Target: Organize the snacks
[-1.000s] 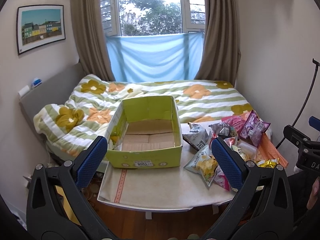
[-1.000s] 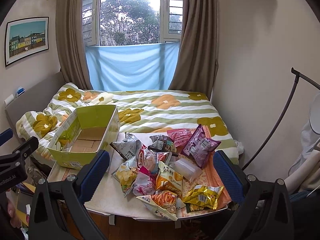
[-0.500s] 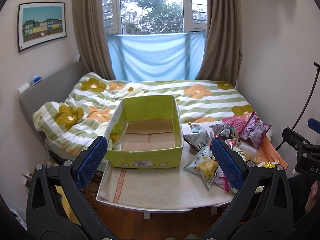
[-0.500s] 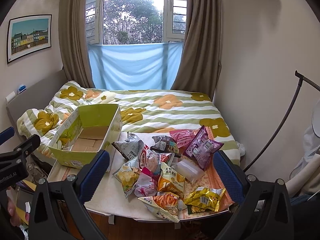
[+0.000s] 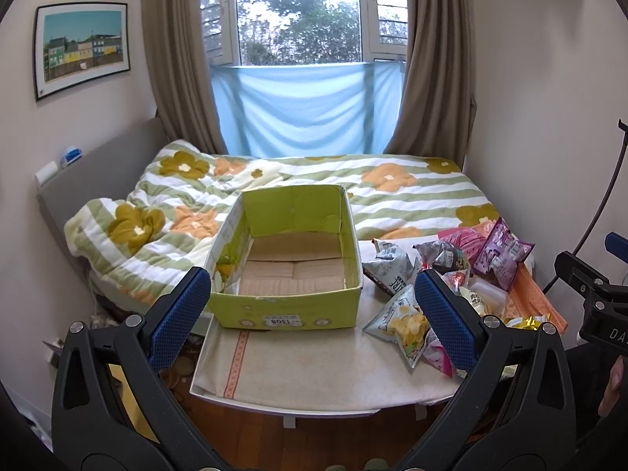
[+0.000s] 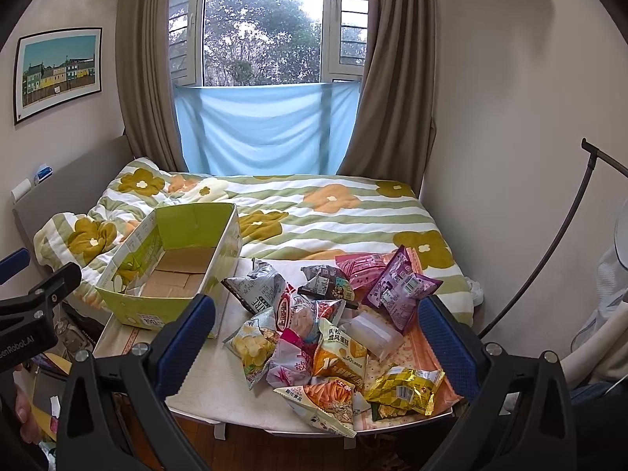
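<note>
An open, empty yellow-green cardboard box (image 5: 290, 306) stands on the left of a small white table (image 5: 314, 365); it also shows in the right wrist view (image 6: 129, 310). A pile of several snack bags (image 6: 325, 337) lies on the table's right half, among them a purple bag (image 6: 400, 290), a gold bag (image 6: 404, 388) and a chips bag (image 5: 404, 322). My left gripper (image 5: 312, 314) is open and empty, held back from the table facing the box. My right gripper (image 6: 316, 337) is open and empty, held back facing the pile.
A bed with a green-striped flowered quilt (image 5: 392, 196) lies right behind the table. Walls close in on both sides, with a curtained window (image 5: 302, 19) at the back. A dark curved stand (image 6: 565, 227) rises at the right. Wooden floor (image 5: 314, 439) lies below the table's front edge.
Both grippers have drifted slightly up and forward, so the table sits a little lower in both views. Nothing on the table has moved.
</note>
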